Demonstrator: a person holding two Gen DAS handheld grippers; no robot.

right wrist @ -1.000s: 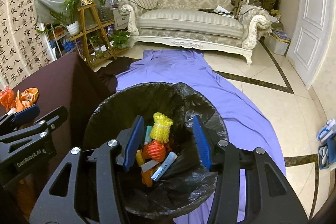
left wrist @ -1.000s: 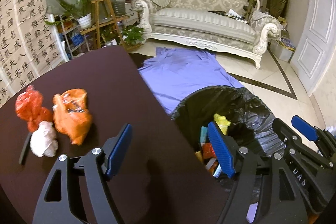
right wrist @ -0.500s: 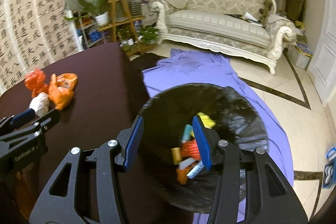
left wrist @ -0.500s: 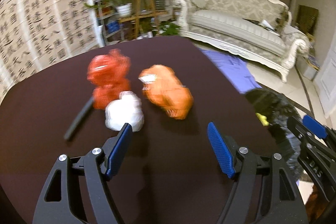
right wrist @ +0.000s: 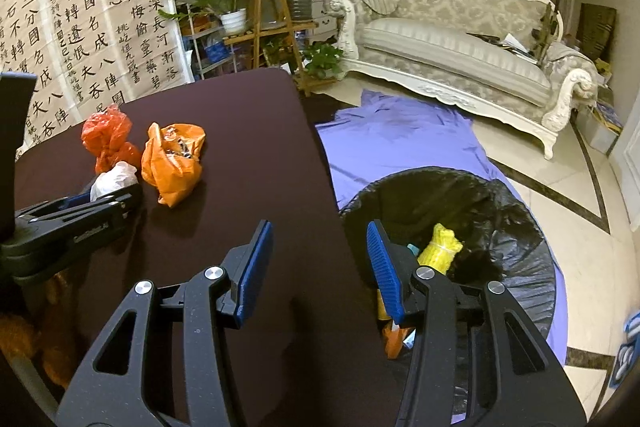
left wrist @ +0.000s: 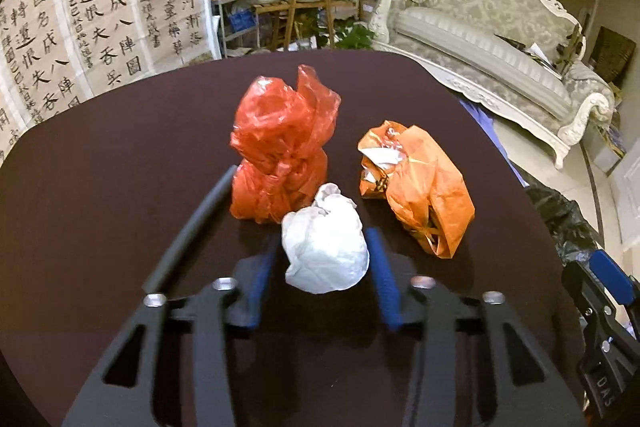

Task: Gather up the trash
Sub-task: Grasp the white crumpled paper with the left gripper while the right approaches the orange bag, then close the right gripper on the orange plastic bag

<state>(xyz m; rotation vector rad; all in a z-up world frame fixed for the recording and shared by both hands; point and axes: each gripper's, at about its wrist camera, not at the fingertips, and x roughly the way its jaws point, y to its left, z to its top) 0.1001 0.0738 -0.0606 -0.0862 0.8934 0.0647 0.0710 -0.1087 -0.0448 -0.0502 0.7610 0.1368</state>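
A crumpled white wad (left wrist: 324,251) lies on the dark brown table (left wrist: 120,155), in front of a red plastic bag (left wrist: 280,147) and left of an orange bag (left wrist: 420,187). My left gripper (left wrist: 324,267) has its jaws closing around the white wad, and its blue pads meet the wad's sides. In the right wrist view the same white wad (right wrist: 112,179), red bag (right wrist: 106,135) and orange bag (right wrist: 172,159) sit at the left, with the left gripper (right wrist: 80,211) at them. My right gripper (right wrist: 320,267) stands open and holds nothing, above the table's right edge beside the black-lined bin (right wrist: 460,203).
A black stick (left wrist: 192,223) lies left of the white wad. The bin holds a yellow bundle (right wrist: 440,251) and other scraps. A purple cloth (right wrist: 400,139) covers the floor behind it. A sofa (right wrist: 460,67) and a wooden plant stand (right wrist: 272,27) stand further back.
My left gripper swung from over the bin to the trash pile, came up to the white wad and narrowed its jaws around it. The right gripper shifted left toward the table, its opening unchanged.
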